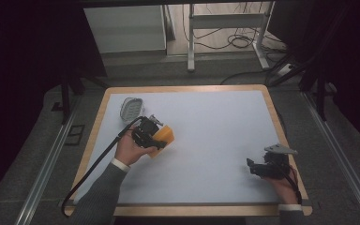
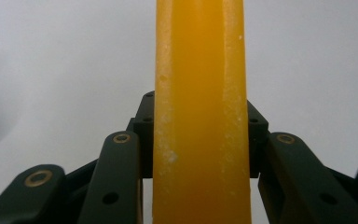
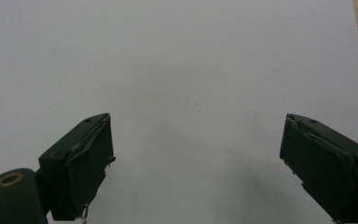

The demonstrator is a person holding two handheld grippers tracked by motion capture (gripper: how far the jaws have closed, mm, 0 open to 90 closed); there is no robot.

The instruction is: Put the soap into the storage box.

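Note:
An orange block [image 1: 165, 136] with a waxy surface is held edge-on between the jaws of my left gripper [image 1: 157, 138], lifted off the white table sheet at the left. In the left gripper view the orange block [image 2: 200, 116] stands as a tall bar with a black jaw pressed against each side, so the left gripper [image 2: 200, 140] is shut on it. My right gripper [image 1: 252, 167] rests low near the table's front right, pointing left. Its jaws stand wide apart in the right gripper view, with bare white sheet between them at the right gripper [image 3: 196, 154].
A small oval grey dish with holes [image 1: 131, 108] lies at the table's back left, just behind the left hand. The white sheet [image 1: 215, 126] covers a wooden-edged table [image 1: 281, 136]. Floor cables and metal table legs sit beyond the far edge.

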